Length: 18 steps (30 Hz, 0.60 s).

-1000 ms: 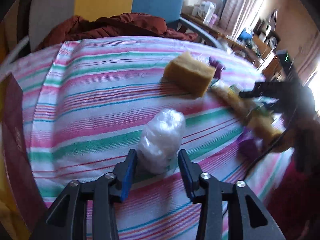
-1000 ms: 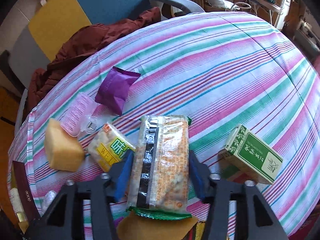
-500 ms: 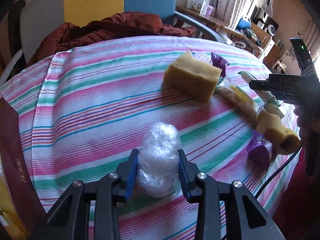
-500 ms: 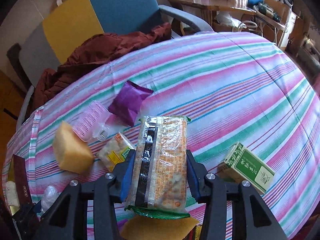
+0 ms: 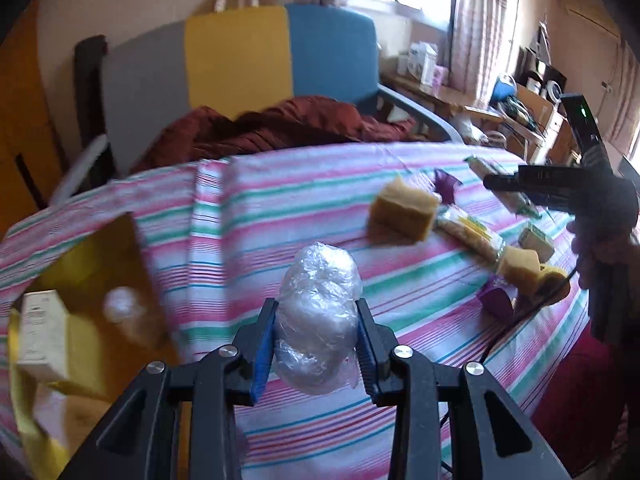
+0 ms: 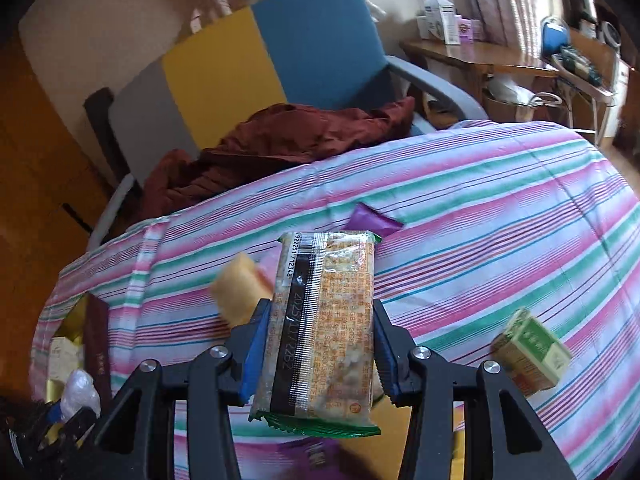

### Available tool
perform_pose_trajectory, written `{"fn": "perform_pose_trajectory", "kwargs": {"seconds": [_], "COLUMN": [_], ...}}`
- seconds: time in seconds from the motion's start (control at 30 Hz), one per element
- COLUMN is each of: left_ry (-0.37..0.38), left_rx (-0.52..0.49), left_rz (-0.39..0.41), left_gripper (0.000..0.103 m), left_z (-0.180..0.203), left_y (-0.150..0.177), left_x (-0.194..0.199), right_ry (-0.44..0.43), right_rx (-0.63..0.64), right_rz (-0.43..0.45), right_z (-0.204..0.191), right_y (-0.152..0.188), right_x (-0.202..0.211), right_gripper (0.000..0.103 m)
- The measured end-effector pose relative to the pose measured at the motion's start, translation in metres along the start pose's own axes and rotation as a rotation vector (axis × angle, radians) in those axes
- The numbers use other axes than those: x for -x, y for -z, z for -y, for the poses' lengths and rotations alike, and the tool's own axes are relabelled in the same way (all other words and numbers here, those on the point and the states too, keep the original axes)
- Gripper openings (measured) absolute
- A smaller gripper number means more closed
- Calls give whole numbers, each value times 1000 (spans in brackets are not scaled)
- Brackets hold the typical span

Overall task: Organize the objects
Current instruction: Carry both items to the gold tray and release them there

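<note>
My left gripper (image 5: 316,320) is shut on a clear plastic-wrapped bundle (image 5: 318,308) and holds it above the striped tablecloth (image 5: 280,208). My right gripper (image 6: 316,328) is shut on a long snack packet (image 6: 322,328) with a black barcode strip, lifted off the table. In the left wrist view the right gripper (image 5: 560,192) shows at the right edge. A yellow sponge (image 5: 404,208) lies on the cloth; it also shows in the right wrist view (image 6: 238,290). The bundle also shows at the lower left of the right wrist view (image 6: 80,392).
A green box (image 6: 528,350), a purple pouch (image 6: 370,220) and another snack packet (image 5: 472,234) lie on the cloth. A yellow bag with a white box (image 5: 40,332) hangs at the table's left edge. A chair with a brown jacket (image 5: 276,128) stands behind the table.
Both grippers have risen from the table with their loads. The left one closed on the plastic bundle and lifted it; the right one lifted the snack packet.
</note>
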<state>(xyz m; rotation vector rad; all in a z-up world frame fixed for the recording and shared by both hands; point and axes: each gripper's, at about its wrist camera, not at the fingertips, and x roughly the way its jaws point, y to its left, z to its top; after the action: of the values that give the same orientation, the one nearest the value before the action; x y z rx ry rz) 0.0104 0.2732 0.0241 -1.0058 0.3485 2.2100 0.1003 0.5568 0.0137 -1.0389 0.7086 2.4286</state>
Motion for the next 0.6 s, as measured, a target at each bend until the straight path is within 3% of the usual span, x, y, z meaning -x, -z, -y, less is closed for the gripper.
{"fn": "perform_pose_trajectory", "kwargs": {"seconds": [0.3,0.6], "left_ry": [-72,-158], "left_rx": [131,364], "left_rz": [55,74], "left_gripper": [36,36], "left_z": [-66,-163], "left_y": [22,71], "left_x": [50,84], "right_ry": [-175,-337], "right_rx": [155,346], "right_rz": [-3,-110], "right_z": [-114,-239], "right_y": [26,69], "right_x": [21,-1], "right_gripper": [48,48]}}
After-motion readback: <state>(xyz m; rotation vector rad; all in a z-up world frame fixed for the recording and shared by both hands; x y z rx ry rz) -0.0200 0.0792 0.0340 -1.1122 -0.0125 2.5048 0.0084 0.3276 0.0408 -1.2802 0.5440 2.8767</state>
